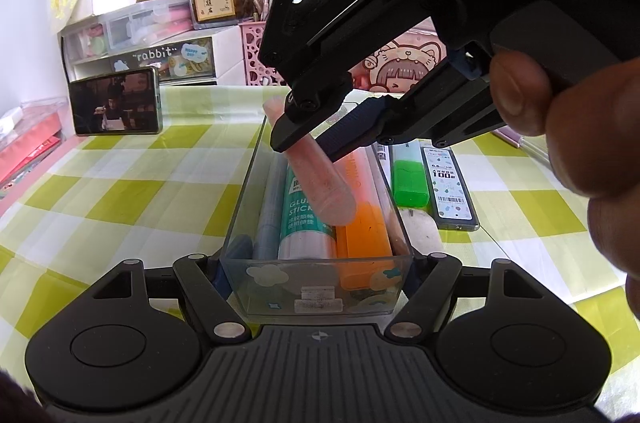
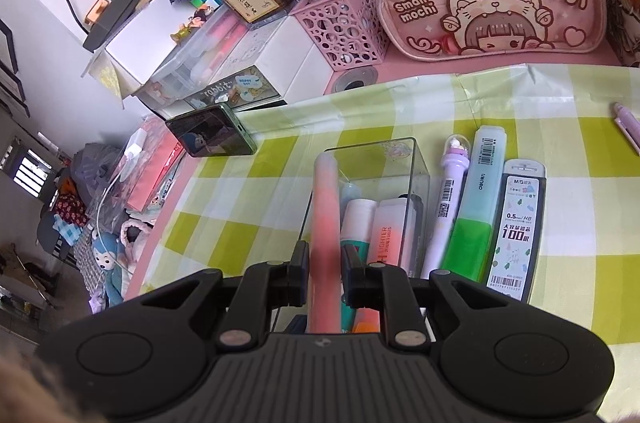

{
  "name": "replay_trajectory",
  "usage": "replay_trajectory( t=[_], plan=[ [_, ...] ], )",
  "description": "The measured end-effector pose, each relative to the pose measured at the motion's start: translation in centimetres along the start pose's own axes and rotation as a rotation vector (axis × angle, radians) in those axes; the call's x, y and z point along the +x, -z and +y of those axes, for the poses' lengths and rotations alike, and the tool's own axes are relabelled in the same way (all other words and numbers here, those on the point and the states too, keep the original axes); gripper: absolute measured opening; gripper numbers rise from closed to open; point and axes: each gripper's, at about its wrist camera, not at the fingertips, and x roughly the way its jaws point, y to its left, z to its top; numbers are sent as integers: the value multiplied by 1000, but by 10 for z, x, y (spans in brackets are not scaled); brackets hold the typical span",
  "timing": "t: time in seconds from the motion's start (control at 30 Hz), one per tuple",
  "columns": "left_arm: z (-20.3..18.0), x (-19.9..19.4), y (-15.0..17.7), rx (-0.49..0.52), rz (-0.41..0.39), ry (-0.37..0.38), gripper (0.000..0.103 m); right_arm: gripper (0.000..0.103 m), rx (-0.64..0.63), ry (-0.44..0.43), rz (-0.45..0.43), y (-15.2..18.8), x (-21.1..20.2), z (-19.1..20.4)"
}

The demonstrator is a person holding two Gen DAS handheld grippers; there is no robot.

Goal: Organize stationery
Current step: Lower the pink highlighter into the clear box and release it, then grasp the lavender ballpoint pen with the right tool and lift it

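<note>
From the left wrist, the left gripper (image 1: 318,265) was clenched across the near end of a clear box (image 1: 316,299), one finger on each side wall, on a green-checked cloth (image 1: 120,191). Inside the box lay a grey pen (image 1: 269,207) on the left, a glue stick (image 1: 304,219) beside it, and an orange highlighter (image 1: 362,235) to the right. The right gripper (image 1: 310,139) came in from the upper right, a hand (image 1: 568,135) on its handle, grasping a pink tube (image 1: 324,175). The tube slanted over the box, its near end above the glue stick and highlighter; whether it touched them I could not tell. Just right of the box lay a green highlighter (image 1: 408,175) and a lead case (image 1: 450,183). A phone (image 1: 116,103) stood at the far left, with a drawer unit (image 1: 160,51) behind it.

From the right wrist, the right gripper (image 2: 325,271) held the pink tube (image 2: 326,207) between its fingers, the tube pointing away over the left side of the clear box (image 2: 416,159). In the box, right of the tube, lay the glue stick (image 2: 356,223) and the orange highlighter (image 2: 388,235). On the cloth (image 2: 240,207) right of the box lay a purple pen (image 2: 448,199), then the green highlighter (image 2: 474,215), then the lead case (image 2: 516,231), side by side. Far off stood a pink pen cup (image 2: 340,27) and a pink pencil case (image 2: 492,3); the phone (image 2: 212,135) leaned at the left.
</note>
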Motion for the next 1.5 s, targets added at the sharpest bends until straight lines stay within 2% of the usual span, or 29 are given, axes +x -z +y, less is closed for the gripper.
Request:
replay_trajectory(
  t=[0.63, 0.73, 0.9, 1.07, 1.17, 1.4, 1.5],
  plan=[
    [0, 0, 0, 0, 0, 2, 73, 33, -17, -56, 34, 6, 8, 4],
    [-1, 0, -1, 0, 0, 1, 73, 33, 4, -87, -9, 6, -2, -2],
    [-1, 0, -1, -2, 0, 1, 73, 33, 36, -85, -106, 2, -30, -18],
    [-3, 0, -1, -4, 0, 0, 73, 33, 92, -10, -171, 0, -48, -48],
    [-3, 0, -1, -4, 0, 0, 73, 33, 127, 42, -171, 2, -49, -66],
    [-4, 0, -1, -8, 1, -1, 73, 33, 138, 32, -137, 11, -44, -79],
    [1, -3, 0, -19, 0, -4, 73, 33, 143, 79, -159, 9, -46, -83]
  ],
)
